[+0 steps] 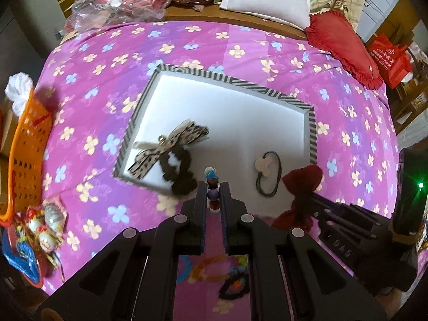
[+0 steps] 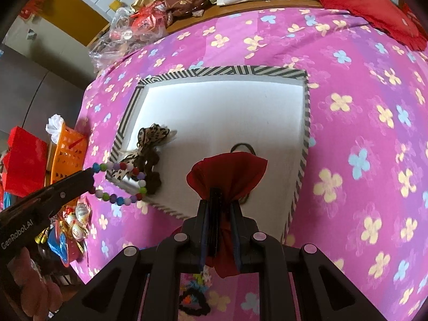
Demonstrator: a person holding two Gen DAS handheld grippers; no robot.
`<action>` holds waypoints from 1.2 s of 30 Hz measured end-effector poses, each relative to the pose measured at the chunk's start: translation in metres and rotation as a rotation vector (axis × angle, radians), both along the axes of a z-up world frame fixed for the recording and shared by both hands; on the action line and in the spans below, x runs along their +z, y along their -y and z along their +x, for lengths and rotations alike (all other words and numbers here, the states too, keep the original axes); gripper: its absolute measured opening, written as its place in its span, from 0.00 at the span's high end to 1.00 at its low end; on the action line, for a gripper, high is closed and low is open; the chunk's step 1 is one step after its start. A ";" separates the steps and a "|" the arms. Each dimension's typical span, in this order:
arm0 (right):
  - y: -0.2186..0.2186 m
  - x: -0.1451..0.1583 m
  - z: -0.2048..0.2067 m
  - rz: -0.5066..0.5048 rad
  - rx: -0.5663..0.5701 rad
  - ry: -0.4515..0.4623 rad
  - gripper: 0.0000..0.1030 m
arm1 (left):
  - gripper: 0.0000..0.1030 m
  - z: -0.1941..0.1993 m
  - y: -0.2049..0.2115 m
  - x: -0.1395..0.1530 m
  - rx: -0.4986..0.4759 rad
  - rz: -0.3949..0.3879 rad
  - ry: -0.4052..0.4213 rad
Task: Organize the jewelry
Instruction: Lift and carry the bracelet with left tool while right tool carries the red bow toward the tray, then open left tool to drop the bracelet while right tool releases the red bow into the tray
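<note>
While over the box (image 1: pixel 311 131) | left claw (image 1: pixel 213 187) clamps bead bracelet (image 1: pixel 212 180) | right claw (image 2: pixel 219 200) clamps red bow (image 2: pixel 227 171)

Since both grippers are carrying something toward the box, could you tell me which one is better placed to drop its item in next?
Right, probably. The right gripper, shut on the red bow, already hangs over the box interior. The left gripper, shut on the bead bracelet, sits at the box's near corner, with beads partly outside the rim.
</note>
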State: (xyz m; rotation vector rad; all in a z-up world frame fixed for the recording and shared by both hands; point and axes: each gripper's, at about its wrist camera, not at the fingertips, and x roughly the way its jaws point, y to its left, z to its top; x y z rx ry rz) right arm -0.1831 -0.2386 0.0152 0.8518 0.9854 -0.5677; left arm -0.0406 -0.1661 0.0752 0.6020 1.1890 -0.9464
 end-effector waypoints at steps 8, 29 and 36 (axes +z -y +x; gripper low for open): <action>0.025 -0.022 0.013 0.015 0.002 -0.015 0.86 | 0.92 0.003 0.044 -0.029 0.012 0.012 -0.040; 0.043 -0.066 0.052 0.020 0.054 -0.062 0.86 | 0.92 0.046 0.029 -0.120 0.144 0.174 -0.039; 0.042 -0.064 0.051 0.036 0.031 -0.050 0.75 | 0.84 0.032 0.034 -0.120 0.107 0.195 0.028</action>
